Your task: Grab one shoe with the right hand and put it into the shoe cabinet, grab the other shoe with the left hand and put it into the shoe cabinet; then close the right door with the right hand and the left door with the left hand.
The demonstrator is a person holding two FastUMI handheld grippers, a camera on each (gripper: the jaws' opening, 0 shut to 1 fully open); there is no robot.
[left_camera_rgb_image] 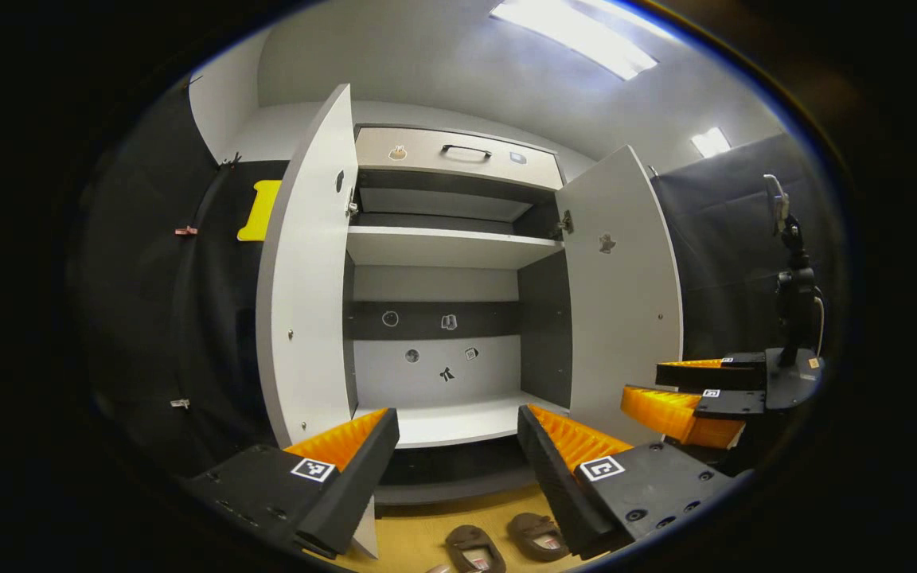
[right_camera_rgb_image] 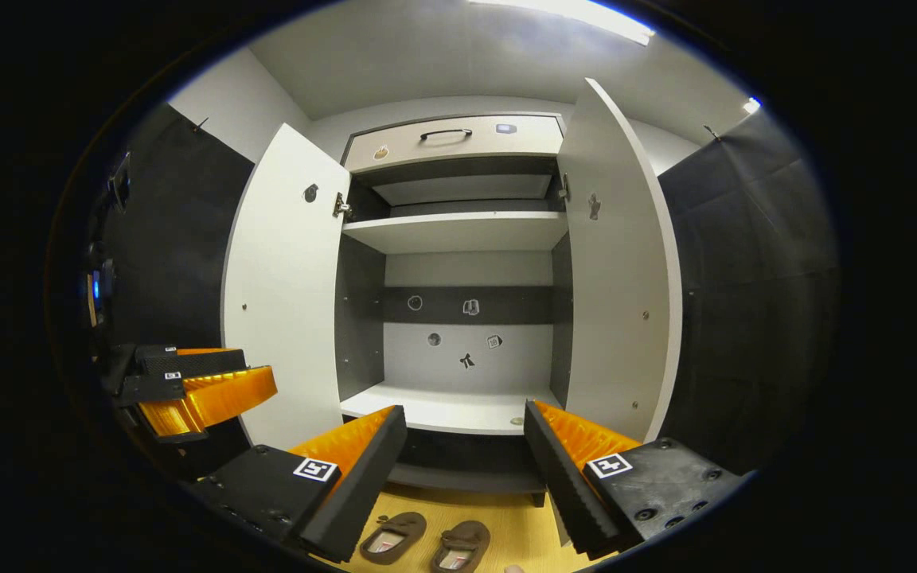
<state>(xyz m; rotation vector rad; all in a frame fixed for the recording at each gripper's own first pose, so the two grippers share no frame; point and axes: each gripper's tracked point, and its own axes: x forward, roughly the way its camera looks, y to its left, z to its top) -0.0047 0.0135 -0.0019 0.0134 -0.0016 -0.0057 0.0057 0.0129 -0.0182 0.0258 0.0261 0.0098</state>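
Both grippers' jaws open, empty. Brown shoes on floor look light and soft; best pinched at heel collar.

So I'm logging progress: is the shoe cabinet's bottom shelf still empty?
Empty. The bottom shelf is bare, and both shoes sit on the floor before the open cabinet.
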